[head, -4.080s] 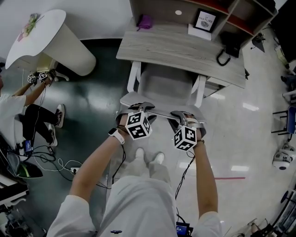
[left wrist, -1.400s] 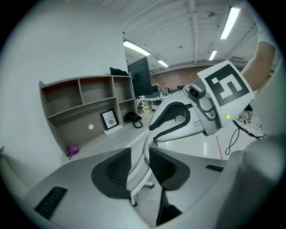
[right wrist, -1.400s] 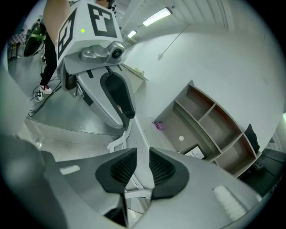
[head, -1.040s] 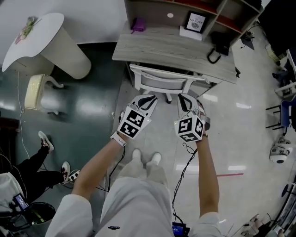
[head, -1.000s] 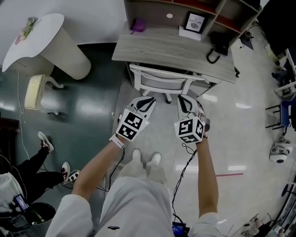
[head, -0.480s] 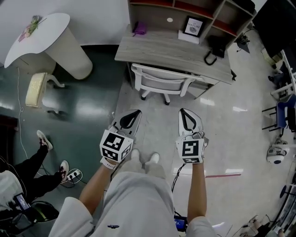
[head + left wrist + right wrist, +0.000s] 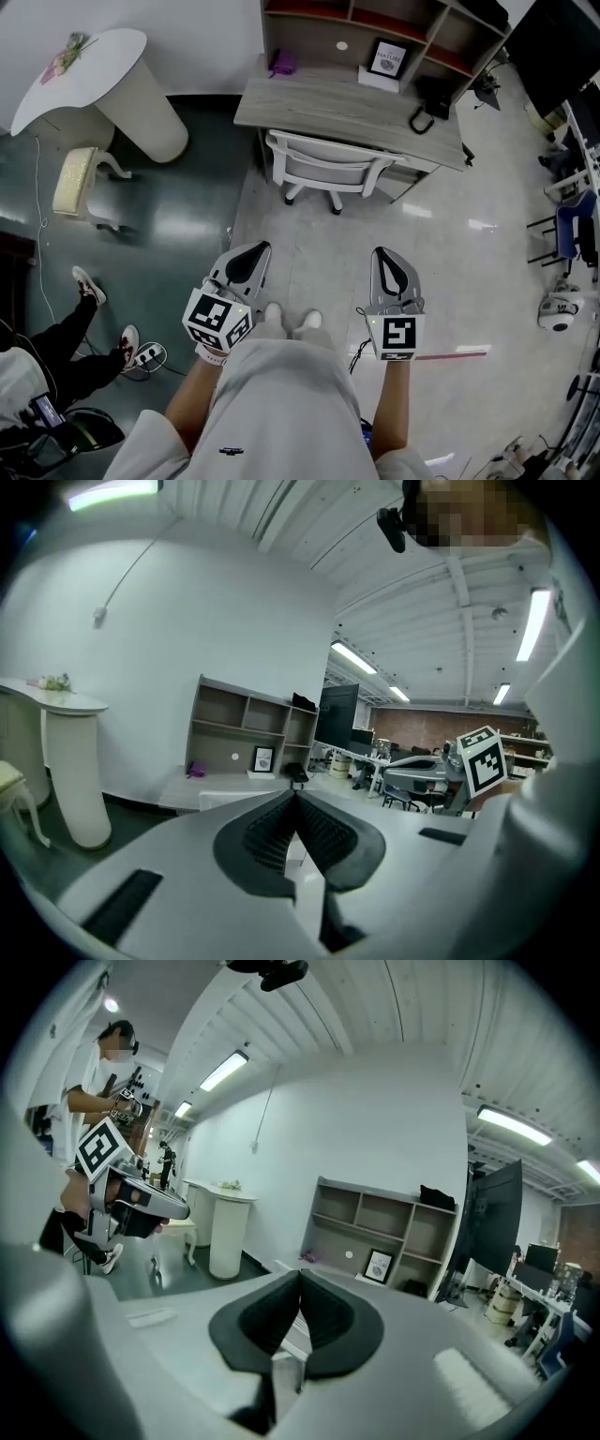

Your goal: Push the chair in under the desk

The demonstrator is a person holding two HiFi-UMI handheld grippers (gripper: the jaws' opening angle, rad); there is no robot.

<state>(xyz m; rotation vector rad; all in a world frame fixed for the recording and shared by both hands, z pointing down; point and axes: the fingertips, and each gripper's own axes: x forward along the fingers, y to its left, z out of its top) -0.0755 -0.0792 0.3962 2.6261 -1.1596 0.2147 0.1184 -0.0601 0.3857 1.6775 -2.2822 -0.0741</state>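
Both grippers have backed away from the chair (image 7: pixel 328 171) since a few seconds ago. Back then they were on its backrest and it stuck well out. Now the left gripper (image 7: pixel 262 247) and right gripper (image 7: pixel 379 251) hang close to the person's body, well apart from it, jaws pinched together on nothing. The seat sits under the desk (image 7: pixel 347 111) at its front edge, with the backrest just outside that edge.

I'd say the push is basically done. If anything's left, it's a small square nudge on the backrest.

Count: one chair, one desk, two grippers. There's also one framed picture (image 7: pixel 386 58) by the back edge and one purple thing (image 7: pixel 282 63) at the back left corner.
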